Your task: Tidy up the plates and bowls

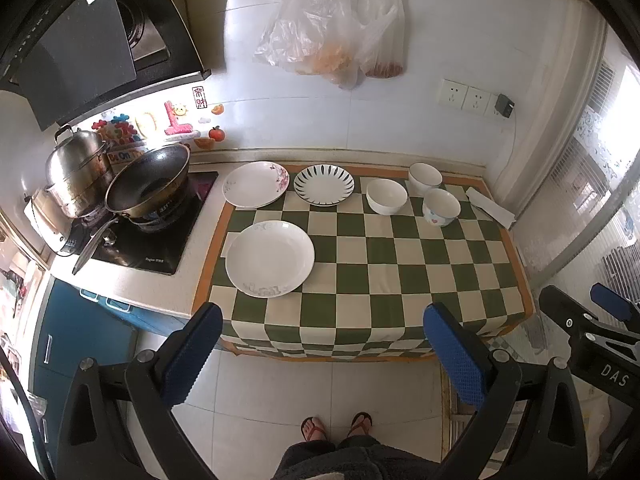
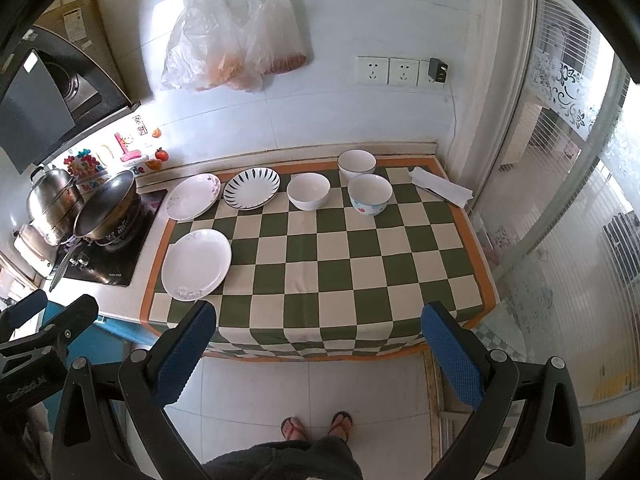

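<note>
Three plates lie on the checked cloth: a large white plate at the near left, a flowered plate at the back left, and a striped plate beside it. Three bowls stand at the back right: a plain white bowl, a dark-rimmed bowl, and a patterned bowl. My left gripper is open, held high in front of the counter. My right gripper is open too, empty, level with it.
A wok and a steel pot sit on the hob at the left. Folded white paper lies at the cloth's back right corner. Plastic bags hang on the wall. A person's feet stand on the tiled floor.
</note>
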Motion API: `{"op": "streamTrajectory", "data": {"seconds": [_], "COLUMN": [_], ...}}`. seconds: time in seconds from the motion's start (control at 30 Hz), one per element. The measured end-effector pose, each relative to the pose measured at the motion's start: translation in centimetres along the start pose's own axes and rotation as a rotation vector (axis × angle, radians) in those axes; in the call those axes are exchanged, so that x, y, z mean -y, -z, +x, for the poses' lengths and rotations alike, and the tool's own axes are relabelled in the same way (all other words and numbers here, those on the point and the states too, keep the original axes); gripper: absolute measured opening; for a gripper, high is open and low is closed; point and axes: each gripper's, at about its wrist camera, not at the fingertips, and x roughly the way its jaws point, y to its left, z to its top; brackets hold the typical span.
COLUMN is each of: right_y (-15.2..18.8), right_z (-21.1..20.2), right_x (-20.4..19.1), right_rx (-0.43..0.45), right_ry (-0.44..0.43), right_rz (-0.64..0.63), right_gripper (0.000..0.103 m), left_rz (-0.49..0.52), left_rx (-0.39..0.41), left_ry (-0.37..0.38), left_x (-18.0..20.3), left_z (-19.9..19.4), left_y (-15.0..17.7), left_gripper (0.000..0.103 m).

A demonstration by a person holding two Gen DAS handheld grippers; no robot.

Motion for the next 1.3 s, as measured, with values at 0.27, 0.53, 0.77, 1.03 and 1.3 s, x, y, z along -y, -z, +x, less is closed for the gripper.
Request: {"op": "streamTrajectory", "data": {"seconds": [0.27, 0.53, 0.77, 1.03, 1.3], "right_y": [-0.2, -1.2, -1.8, -1.5, -2.5], "right_z": [0.0, 1.6, 9.2, 22.0, 38.6], "right_x": [0.0, 0.4, -0.6, -7.8, -14.0], "right_rx": [0.001, 0.003, -0.032, -0.123, -0.329], "right_ry": [-0.005, -0.056, -0.126, -0.195, -0.250], "right_rz": [0.002, 0.008, -0.044, -0.142, -0.070], "right_gripper": [0.103, 0.103, 0.103, 0.103, 0.103], "left_rz": [0.000, -0.029, -0.121, -0.178, -0.149], "left_rx": [0.000, 0.055, 0.037, -0.118, -0.333], "left_ry": [-0.002, -0.077, -0.214, -0.231, -0.172], "left_x": [-0.1, 0.1, -2.9, -9.4, -17.0], "left_z": [0.0, 1.6, 7.9, 18.7, 32.0], "left_y": [-0.2, -0.9, -1.4, -2.3, -3.0], "left_gripper": [0.103, 0.103, 0.103, 0.103, 0.103]}}
